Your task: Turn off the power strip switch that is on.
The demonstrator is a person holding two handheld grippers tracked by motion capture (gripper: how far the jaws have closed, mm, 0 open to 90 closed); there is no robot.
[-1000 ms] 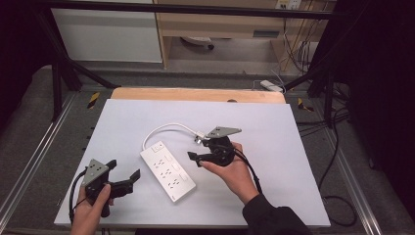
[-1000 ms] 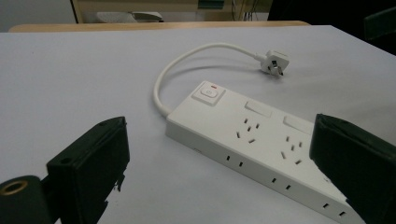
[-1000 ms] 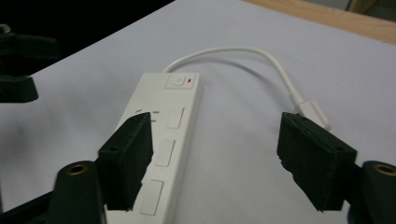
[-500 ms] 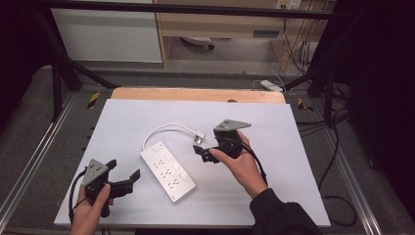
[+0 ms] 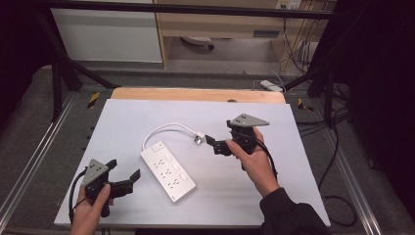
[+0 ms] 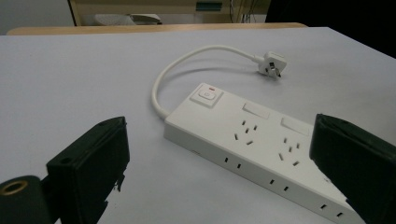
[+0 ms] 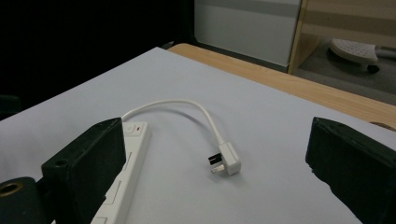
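The left tool [image 5: 122,178] rested at the near edge of the white surface [image 5: 147,112], jaws spread and empty. Just beyond lay the white power strip [image 5: 167,170]; no writing on it could be read. Farther on, its plug [image 5: 198,137] lay loose just before the right tool [image 5: 219,145], whose jaws had just been opening, nothing between them.

L gripper [image 5: 125,178] jaws apart; R gripper [image 5: 215,145] just opened, empty.
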